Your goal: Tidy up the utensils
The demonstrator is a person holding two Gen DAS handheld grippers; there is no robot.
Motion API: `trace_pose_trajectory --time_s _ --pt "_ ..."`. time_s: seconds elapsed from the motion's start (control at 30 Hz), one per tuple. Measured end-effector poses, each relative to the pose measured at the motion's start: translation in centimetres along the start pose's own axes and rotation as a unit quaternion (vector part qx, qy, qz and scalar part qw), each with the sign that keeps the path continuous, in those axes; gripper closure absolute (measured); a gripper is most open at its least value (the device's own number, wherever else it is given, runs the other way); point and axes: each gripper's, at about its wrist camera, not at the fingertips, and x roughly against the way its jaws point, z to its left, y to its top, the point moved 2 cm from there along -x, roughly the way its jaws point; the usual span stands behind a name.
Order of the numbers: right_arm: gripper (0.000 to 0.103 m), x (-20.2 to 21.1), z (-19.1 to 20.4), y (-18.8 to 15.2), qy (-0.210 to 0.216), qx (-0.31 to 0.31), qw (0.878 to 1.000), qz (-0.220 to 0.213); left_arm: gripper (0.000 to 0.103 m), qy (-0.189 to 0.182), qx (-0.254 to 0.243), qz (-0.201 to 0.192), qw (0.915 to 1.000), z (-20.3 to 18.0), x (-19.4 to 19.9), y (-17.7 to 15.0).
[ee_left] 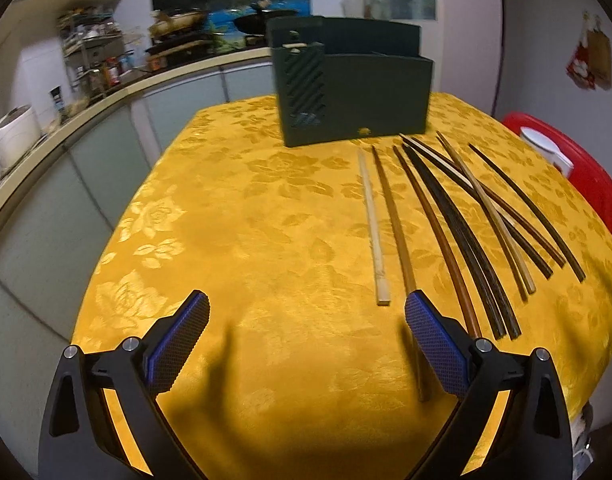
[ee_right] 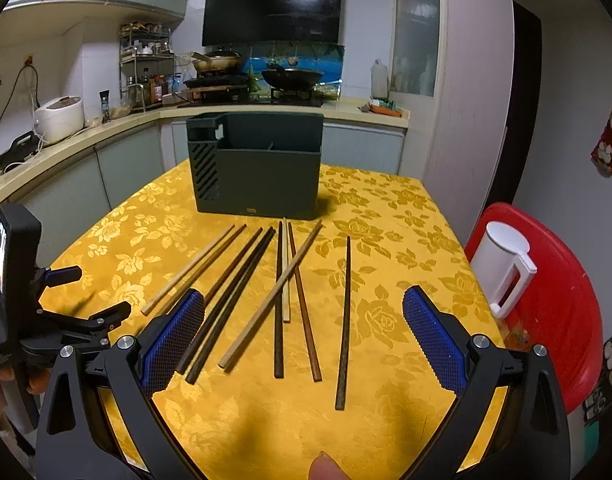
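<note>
Several chopsticks lie loose on the yellow flowered tablecloth, roughly parallel, in front of a dark green utensil holder. Some are dark and some pale, and one pale stick crosses two others. My right gripper hovers open over their near ends, holding nothing. In the left wrist view the same chopsticks lie to the right, with a pale one nearest the holder. My left gripper is open and empty, its right finger above a brown chopstick. It also shows in the right wrist view as the left gripper.
A red stool carrying a white plastic container stands at the table's right edge. A kitchen counter with a rice cooker, a spice rack and pans runs behind and to the left. A person's fingertip shows at the bottom edge.
</note>
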Motion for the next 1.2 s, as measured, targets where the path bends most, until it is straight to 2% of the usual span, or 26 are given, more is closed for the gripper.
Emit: trace_pose_trajectory --time_s 0.17,0.4,0.47,0.63,0.73,0.8,0.97,1.0,1.07,1.2 --pt "0.007 -0.7 -0.2 -0.5 -0.002 0.002 1.000 0.009 0.012 0.006 -0.012 0.013 0.9998 -0.2 -1.3 0.4" --pt "0.007 -1.5 -0.9 -0.8 -0.005 -0.005 1.000 0.020 0.020 -0.022 0.002 0.040 0.9990 -0.1 -3.2 0.6" --pt "0.007 -1.7 -1.1 -0.9 -0.006 -0.006 1.000 0.023 0.027 -0.029 0.011 0.043 0.9986 0.3 -3.2 0.7" --pt "0.007 -1.8 -1.8 -1.2 -0.010 -0.007 1.000 0.026 0.041 -0.014 0.010 0.031 0.9994 0.8 -3.1 0.8" --pt "0.007 -1.8 -2.6 -1.8 0.000 -0.024 0.999 0.035 0.051 -0.027 0.015 0.026 0.9992 0.7 -3.0 0.7" --pt "0.007 -1.9 -3.0 -2.4 0.002 -0.030 0.999 0.041 0.054 -0.036 0.009 0.018 0.9992 0.2 -2.8 0.5" --pt "0.007 -2.0 -3.1 -4.2 -0.023 0.003 0.999 0.043 0.061 -0.063 -0.010 0.004 0.9979 -1.3 -2.6 0.4" --pt "0.008 -2.1 -3.1 -4.5 -0.025 0.009 0.999 0.041 0.061 -0.066 -0.011 0.002 0.9978 -1.4 -2.6 0.4" --pt "0.018 -2.4 -3.1 -4.8 -0.027 0.017 0.999 0.043 0.068 -0.064 -0.008 -0.001 0.9979 -1.4 -2.6 0.4" --pt "0.030 -3.6 -3.7 -5.5 -0.035 0.015 0.997 0.060 0.079 -0.061 0.000 -0.003 0.9982 -0.8 -2.7 0.3"
